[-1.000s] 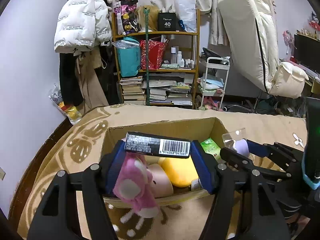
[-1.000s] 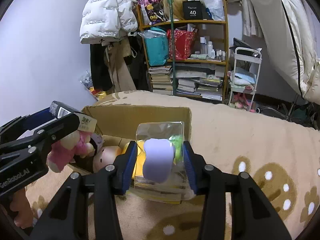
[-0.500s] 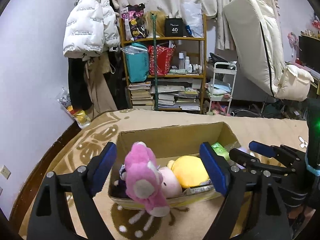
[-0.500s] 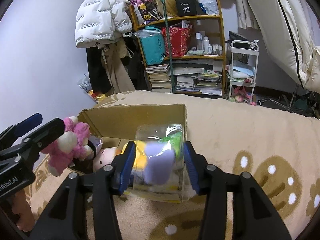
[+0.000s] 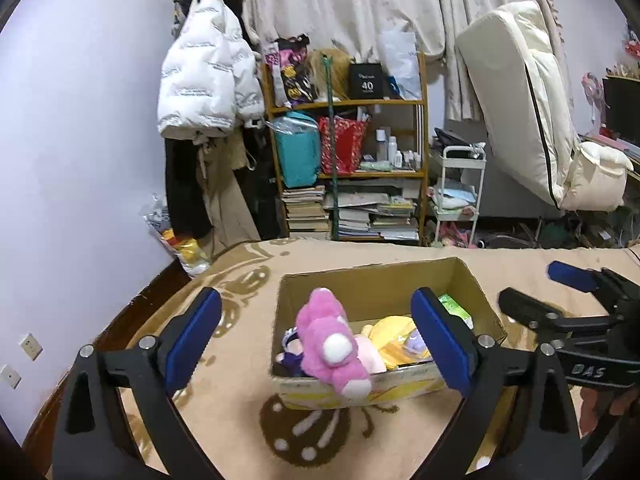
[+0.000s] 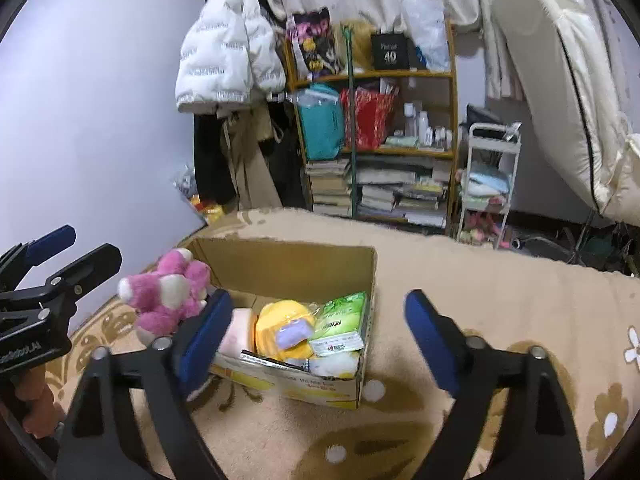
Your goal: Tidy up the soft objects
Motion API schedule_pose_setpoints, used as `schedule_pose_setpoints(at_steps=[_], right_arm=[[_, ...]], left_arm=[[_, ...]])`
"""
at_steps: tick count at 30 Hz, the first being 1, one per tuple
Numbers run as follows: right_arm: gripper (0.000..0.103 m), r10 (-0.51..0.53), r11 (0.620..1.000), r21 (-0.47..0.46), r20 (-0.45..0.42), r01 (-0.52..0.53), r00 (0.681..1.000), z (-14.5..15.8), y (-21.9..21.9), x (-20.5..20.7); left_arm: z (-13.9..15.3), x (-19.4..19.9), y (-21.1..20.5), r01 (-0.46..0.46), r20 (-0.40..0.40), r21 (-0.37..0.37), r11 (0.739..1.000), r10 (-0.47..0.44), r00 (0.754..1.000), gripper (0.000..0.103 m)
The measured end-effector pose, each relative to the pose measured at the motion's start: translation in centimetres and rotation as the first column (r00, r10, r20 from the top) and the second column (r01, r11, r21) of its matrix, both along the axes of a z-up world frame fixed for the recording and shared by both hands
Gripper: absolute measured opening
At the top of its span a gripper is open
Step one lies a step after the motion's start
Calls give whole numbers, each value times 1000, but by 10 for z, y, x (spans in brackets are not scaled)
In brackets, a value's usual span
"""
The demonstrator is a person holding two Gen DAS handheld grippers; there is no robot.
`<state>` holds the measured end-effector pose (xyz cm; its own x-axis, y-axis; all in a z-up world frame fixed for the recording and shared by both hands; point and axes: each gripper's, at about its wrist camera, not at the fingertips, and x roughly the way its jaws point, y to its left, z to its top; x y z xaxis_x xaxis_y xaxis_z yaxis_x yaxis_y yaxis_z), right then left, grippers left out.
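Note:
An open cardboard box (image 5: 376, 284) (image 6: 280, 258) sits on the tan blanket. A pink plush toy (image 5: 330, 344) (image 6: 166, 292) lies over the box's front-left rim. Inside are a yellow plush (image 6: 280, 328), a small purple item in clear wrap (image 6: 296, 330), a pale pink plush (image 6: 236, 332) and a green tissue pack (image 6: 342, 318). My left gripper (image 5: 316, 332) is open and empty above the box's near side. My right gripper (image 6: 314, 328) is open and empty, its jaws spread on either side of the box's right half.
The blanket (image 6: 480, 280) with brown flower prints covers the bed. Behind it stand a cluttered wooden shelf (image 5: 348, 168), a white jacket on a rack (image 5: 204, 80), a white trolley (image 5: 460, 192) and a propped mattress (image 5: 520, 100).
Both grippers have opened and drawn back. The left let go of the tagged pink plush, now on the box rim. The right dropped the wrapped purple item into the box.

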<state>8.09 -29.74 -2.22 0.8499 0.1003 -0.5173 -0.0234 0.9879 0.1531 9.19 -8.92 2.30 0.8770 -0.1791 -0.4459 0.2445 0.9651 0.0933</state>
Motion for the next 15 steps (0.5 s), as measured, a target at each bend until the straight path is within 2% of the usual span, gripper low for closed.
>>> schedule_pose_setpoints(at_steps=[6,10,15], right_arm=[[103,-22,999,28,56,21,998,21,-5,-32],[103,-30,999,-18,105,32,994,37,-2,-54],[103,-32,999,-39,144,38,989,52,-1,-76]], left_arm=[[10,-26,14,-23,17,-4,1000,23,1000,96],[18,-44,20,-34,42,-6,999,34,999,102],[23,-62,24,-47,60,10,999,46,997,102]])
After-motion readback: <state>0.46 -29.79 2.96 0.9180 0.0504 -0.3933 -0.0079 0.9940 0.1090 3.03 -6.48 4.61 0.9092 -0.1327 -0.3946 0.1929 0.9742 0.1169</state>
